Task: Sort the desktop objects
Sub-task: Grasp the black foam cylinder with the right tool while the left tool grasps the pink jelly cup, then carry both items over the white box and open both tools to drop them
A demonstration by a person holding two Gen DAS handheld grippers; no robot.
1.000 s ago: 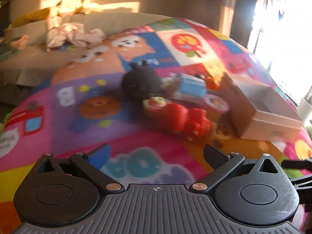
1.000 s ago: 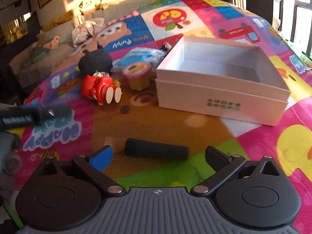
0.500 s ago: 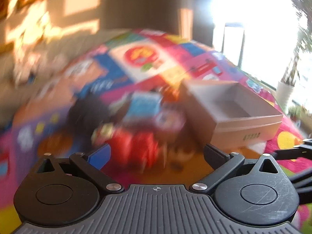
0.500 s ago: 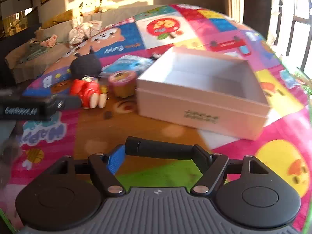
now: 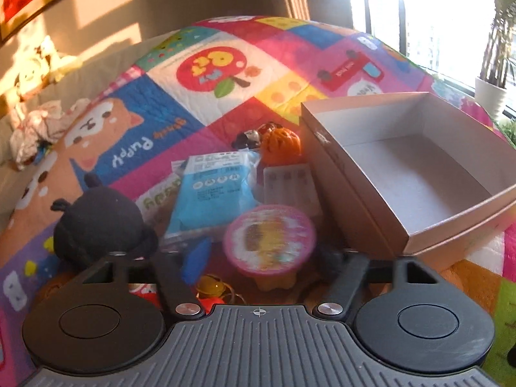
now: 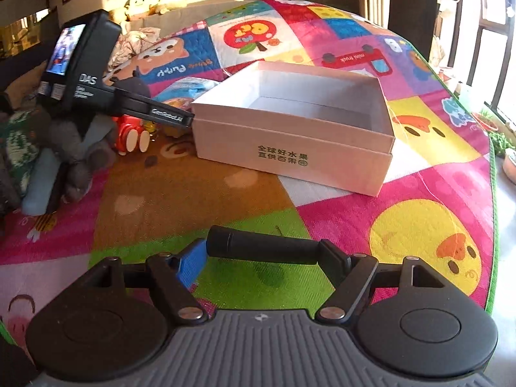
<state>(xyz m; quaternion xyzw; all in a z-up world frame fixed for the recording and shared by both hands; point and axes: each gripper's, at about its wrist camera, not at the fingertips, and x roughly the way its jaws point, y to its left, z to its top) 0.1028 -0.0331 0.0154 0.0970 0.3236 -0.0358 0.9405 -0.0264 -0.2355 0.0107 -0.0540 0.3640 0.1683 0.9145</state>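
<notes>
My right gripper [image 6: 262,256] is shut on a black cylinder [image 6: 262,247], held crosswise above the mat, in front of the empty white box [image 6: 290,158]. My left gripper [image 5: 264,258] is open, its fingers on either side of a pink-lidded jelly cup [image 5: 269,242]. The box [image 5: 371,200] stands just right of the cup. Behind the cup lie a blue packet [image 5: 213,190], a clear blister pack [image 5: 287,183], an orange toy [image 5: 280,145] and a black plush [image 5: 100,222]. A red toy [image 6: 132,137] lies below the left gripper's body [image 6: 84,64].
Everything sits on a colourful play mat [image 6: 419,148]. A sofa with crumpled cloth [image 5: 35,125] lies at the far left. Windows and potted plants [image 5: 490,87] are at the right. The mat's right edge [image 6: 491,193] drops to the floor.
My right gripper has closed on the black cylinder and lifted it off the mat. My left gripper has swung right and forward, coming down around the jelly cup.
</notes>
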